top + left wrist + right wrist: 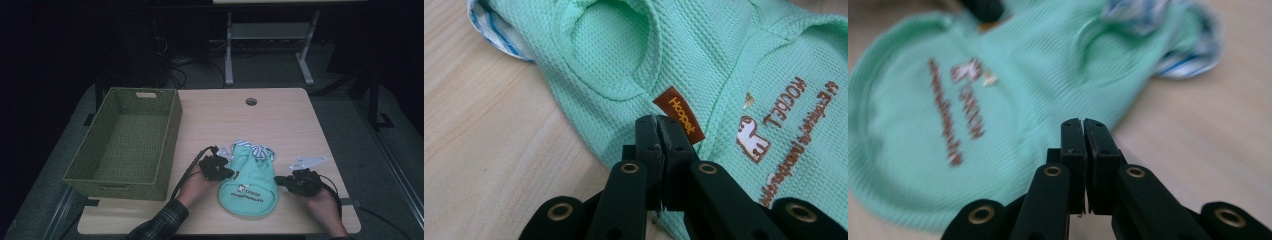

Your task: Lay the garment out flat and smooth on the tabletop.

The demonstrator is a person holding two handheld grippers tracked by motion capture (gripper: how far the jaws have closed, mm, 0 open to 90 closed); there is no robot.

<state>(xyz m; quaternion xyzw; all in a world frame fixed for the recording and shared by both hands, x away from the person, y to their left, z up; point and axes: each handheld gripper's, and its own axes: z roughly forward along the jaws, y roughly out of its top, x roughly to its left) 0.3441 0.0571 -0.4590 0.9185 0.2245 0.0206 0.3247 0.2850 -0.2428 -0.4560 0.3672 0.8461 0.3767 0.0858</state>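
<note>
The wooden table [280, 115] carries everything in the scene. The mint-green garment [248, 180] serves as the landmark: it lies flat on the near half of the table, its rounded hem toward the person and its striped blue-and-white collar [256, 150] at the far end. A small printed logo with brown lettering [246, 191] sits on its near half.

To the left of the garment, well apart from it, stands a green woven basket [167, 145], a deep rectangular one reaching the table's left edge. Beyond the garment, near the table's far edge, is a small round hole [251, 101] in the tabletop.

The left gripper [227, 172] rests at the garment's left edge, held by a hand [192, 187] with a plaid sleeve. In the left gripper view its jaws are clenched together, tips over the green cloth just beside a small brown label [679, 114]; whether any cloth is pinched between them cannot be told.

The right gripper [280, 181] sits just beside the garment's right edge, on bare table, held by the other hand [322, 202]. In the right gripper view its jaws are clenched together with nothing visible between them, tips at the border of the green cloth [998, 100].
</note>
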